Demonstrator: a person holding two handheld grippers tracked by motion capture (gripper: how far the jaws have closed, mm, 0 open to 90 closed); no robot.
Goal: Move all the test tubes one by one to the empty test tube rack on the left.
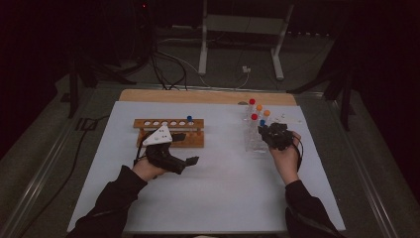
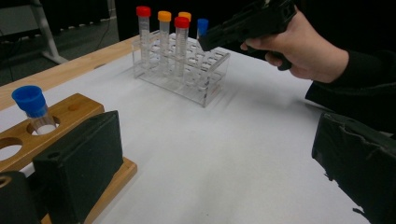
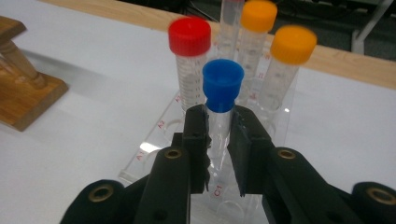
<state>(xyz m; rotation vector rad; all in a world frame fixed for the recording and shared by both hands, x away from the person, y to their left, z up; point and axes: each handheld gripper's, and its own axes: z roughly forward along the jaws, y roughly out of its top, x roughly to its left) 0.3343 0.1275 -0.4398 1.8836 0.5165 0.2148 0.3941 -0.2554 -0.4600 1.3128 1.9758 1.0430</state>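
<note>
**R gripper clamping the blue-cap tube in the clear rack**

I'm watching the right gripper (image 3: 218, 135) w/ its two black jaws pinching the blue-capped tube (image 3: 220, 105) just under the cap; pads are pressing on the tube wall both sides, so it's holding that tube, jaws narrow. Tube is standing upright in the clear rack (image 3: 154, 140), in the near row of holes as the right gripper view is showing it. From the high view, that rack is sitting toward the table's (image 1: 208, 198) right edge, nearer the far side than the near side, and the right gripper (image 1: 276, 135) is coming at it from the near side.

Other tubes are standing in the same rack behind the gripped one: a red-capped tube (image 3: 189, 60) just left of it, two orange-capped tubes (image 3: 258, 37) further back and right. Another red cap is showing at the far end in the left gripper view; can't tell its hole.

I'm keeping the left gripper (image 1: 184, 148) hanging over the table's left half, just near-side of the wooden rack (image 1: 168, 133). Its jaws are standing wide apart w/ nothing between them; in the left gripper view one jaw is sitting right against the wooden rack's near end, other jaw is well off to the side.

Wooden rack is lying left of table centre, parallel to the far edge, w/ one blue-capped tube (image 2: 32, 105) standing in a hole toward its right end. Remaining holes I'm seeing there are open.
</note>
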